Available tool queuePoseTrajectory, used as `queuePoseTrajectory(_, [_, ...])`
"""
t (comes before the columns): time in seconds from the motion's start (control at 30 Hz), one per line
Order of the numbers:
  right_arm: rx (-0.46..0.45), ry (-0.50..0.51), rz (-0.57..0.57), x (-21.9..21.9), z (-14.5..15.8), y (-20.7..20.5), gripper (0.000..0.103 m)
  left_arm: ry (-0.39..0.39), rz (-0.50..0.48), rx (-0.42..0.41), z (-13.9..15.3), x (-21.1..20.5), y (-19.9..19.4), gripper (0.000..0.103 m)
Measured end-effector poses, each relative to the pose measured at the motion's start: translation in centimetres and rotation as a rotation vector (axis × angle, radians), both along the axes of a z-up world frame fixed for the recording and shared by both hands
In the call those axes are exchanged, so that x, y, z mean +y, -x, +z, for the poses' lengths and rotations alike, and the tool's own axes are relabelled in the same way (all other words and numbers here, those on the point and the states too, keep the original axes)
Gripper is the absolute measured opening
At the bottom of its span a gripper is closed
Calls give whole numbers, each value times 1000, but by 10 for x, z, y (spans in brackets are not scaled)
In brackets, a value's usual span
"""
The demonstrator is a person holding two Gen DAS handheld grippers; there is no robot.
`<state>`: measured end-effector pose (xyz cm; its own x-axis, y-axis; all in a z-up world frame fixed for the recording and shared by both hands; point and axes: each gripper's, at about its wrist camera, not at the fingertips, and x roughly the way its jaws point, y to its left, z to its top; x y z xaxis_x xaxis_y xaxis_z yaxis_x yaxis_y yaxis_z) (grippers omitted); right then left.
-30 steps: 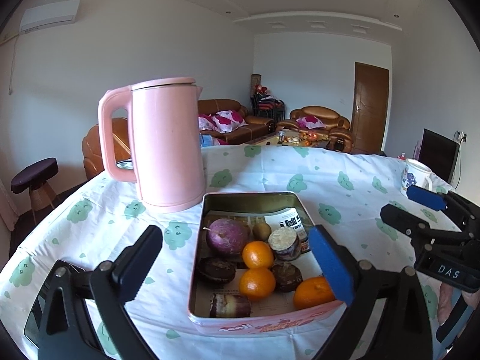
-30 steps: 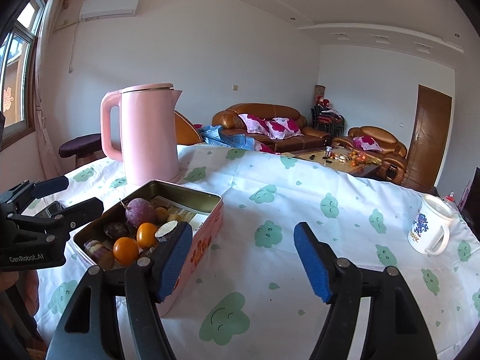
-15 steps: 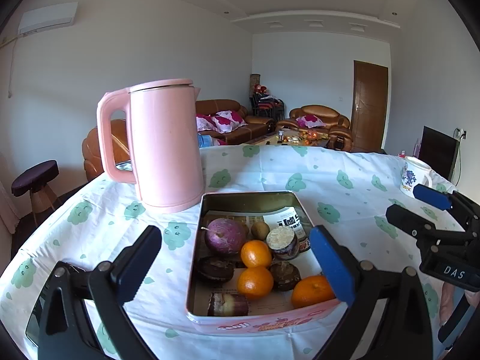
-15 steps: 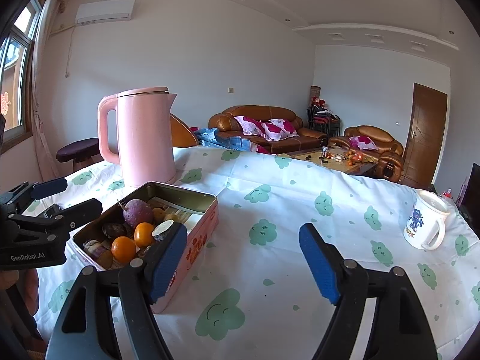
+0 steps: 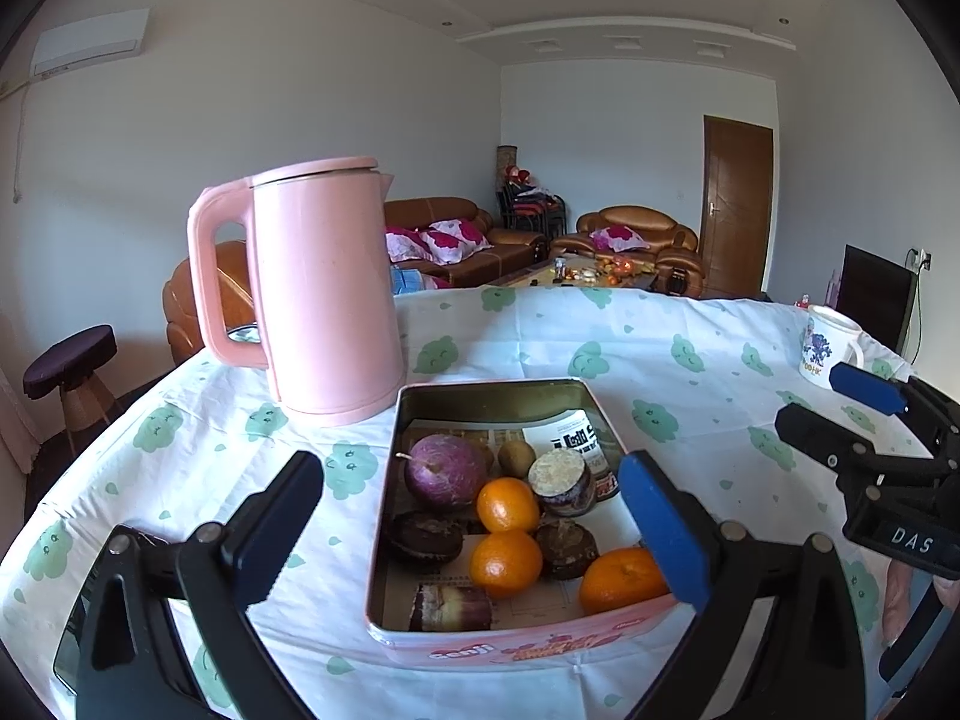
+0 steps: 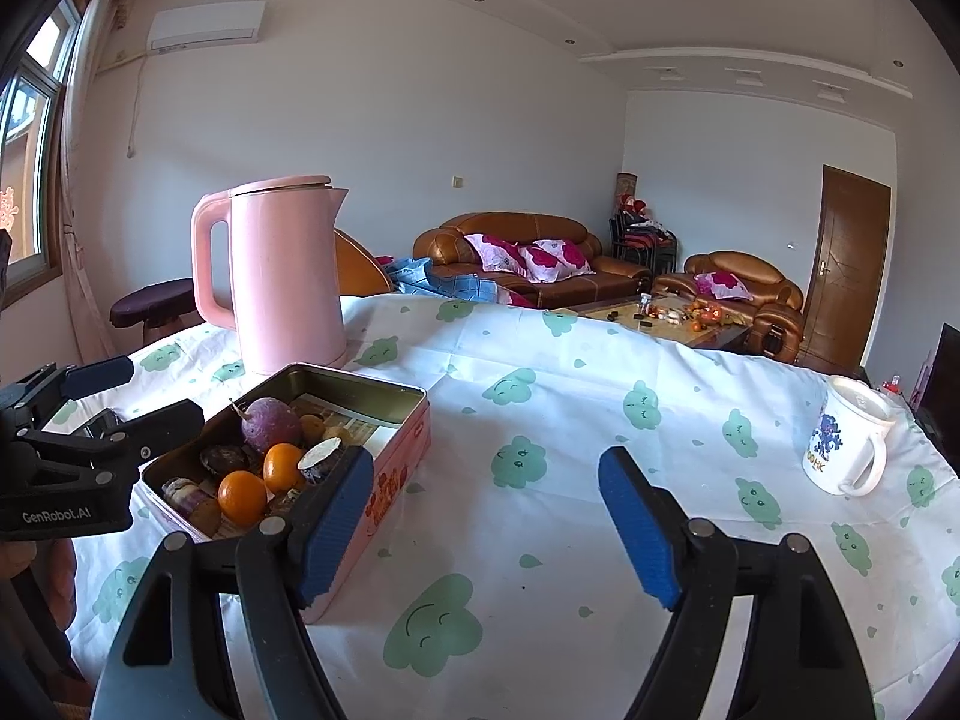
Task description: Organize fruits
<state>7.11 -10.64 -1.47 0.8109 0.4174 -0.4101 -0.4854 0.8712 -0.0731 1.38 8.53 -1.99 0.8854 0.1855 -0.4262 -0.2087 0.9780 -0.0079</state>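
Oranges (image 5: pixel 505 561) loose in pink tin (image 5: pixel 516 642)

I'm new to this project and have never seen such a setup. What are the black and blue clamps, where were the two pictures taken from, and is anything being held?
There is no robot here: a person holds a hand-held claw in each hand, and each claw carries a wide-angle camera looking along its two blue-padded fingers. One picture looks out from the left claw, the other from the right claw; each also catches the other claw at its edge. On the white tablecloth with green cloud faces stand a tall pink electric kettle, an open pink rectangular metal tin and a white printed mug. The tin holds three oranges, a round purple fruit and some darker pieces. Both claws are open and hold nothing.
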Motion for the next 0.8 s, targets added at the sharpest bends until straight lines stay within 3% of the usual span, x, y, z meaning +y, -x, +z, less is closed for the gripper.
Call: queuePoseTrajectory(0.8, [-21, 20, -35, -12, 1, 0, 79, 0, -14, 28, -1, -5, -6, 103])
